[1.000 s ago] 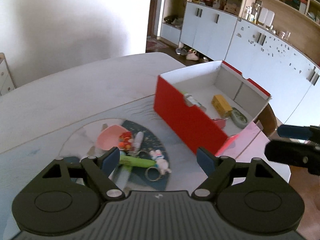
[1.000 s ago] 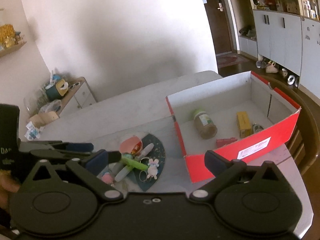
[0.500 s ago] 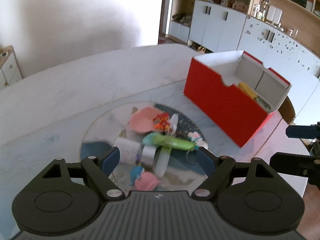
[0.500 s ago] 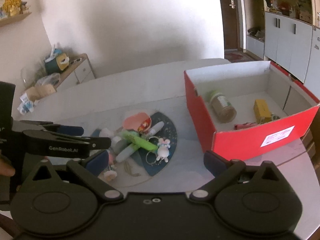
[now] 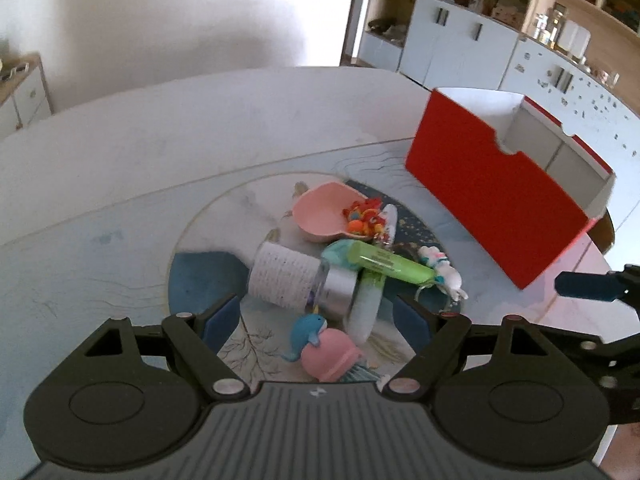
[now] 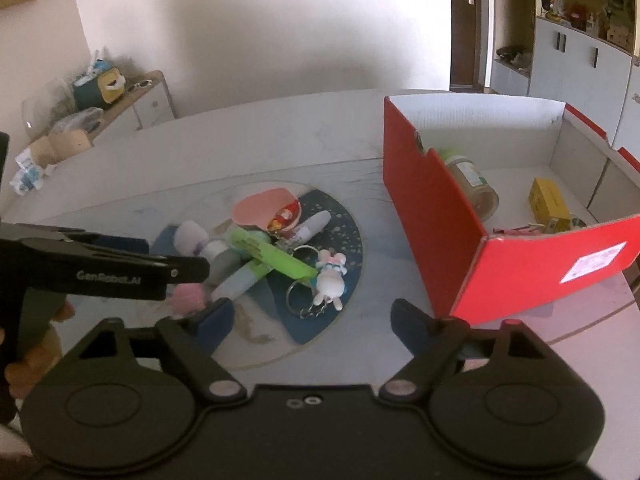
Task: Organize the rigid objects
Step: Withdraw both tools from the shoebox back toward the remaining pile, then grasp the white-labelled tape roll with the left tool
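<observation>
Left of the red box [image 6: 472,248], the left gripper [image 5: 316,322] hangs wide open and empty over the pile's green marker [image 5: 386,260], while the right gripper [image 6: 312,320], nearer the red box, is closing on nothing.

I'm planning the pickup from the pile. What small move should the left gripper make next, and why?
Probably ease the left gripper down toward the near edge of the pile and settle on the pink toy. Its fingers are open and empty above the table, and that toy lies nearest, loose beside the others, while the red box waits to the right.
</observation>
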The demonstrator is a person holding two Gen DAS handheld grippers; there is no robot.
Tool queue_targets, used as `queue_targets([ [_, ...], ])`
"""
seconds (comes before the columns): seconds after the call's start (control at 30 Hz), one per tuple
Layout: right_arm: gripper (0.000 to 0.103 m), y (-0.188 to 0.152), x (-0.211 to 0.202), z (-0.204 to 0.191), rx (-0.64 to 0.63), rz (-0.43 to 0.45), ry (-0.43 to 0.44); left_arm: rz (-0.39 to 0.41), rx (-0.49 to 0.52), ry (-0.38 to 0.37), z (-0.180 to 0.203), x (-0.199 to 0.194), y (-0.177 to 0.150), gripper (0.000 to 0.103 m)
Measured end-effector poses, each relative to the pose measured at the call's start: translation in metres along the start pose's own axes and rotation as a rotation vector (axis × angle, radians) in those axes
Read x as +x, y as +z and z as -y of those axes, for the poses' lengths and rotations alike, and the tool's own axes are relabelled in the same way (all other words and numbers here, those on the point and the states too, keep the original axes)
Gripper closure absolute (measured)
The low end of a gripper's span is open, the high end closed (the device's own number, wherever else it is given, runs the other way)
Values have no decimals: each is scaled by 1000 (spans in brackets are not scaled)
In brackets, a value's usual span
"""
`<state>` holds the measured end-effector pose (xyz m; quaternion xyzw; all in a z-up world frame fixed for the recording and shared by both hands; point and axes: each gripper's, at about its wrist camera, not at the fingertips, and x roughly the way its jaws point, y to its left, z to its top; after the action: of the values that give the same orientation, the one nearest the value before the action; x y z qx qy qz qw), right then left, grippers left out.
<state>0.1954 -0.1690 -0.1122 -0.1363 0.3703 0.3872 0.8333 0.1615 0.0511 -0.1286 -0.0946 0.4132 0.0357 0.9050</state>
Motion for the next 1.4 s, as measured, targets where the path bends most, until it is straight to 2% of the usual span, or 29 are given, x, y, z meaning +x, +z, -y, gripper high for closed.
queue_targets([
  [0.1,27,3,13,-1,-9,-1,-13,7,13,10,1,7,1,19],
  [0.27,43,6,34,1,-25,-39,-19,15,32,27,-3,20,4,19],
  [0.47,54,5,50,7,-20,-82,-25,14,64,20,-7,32,6,19],
  [0.77,63,8,64,10,-14,-106,-15,8,65,-20,-9,40,7,20],
  [0.8,63,9,65,10,-15,-109,-14,10,66,-24,-8,39,7,23],
  [0.97,69,10,69,10,-27,-104,-3,14,73,-17,-7,38,7,29],
  [1.07,74,11,70,9,-30,-103,-5,15,72,-17,-8,38,7,29],
  [1.4,80,13,61,5,-40,-95,-26,15,68,12,-8,34,9,30],
])
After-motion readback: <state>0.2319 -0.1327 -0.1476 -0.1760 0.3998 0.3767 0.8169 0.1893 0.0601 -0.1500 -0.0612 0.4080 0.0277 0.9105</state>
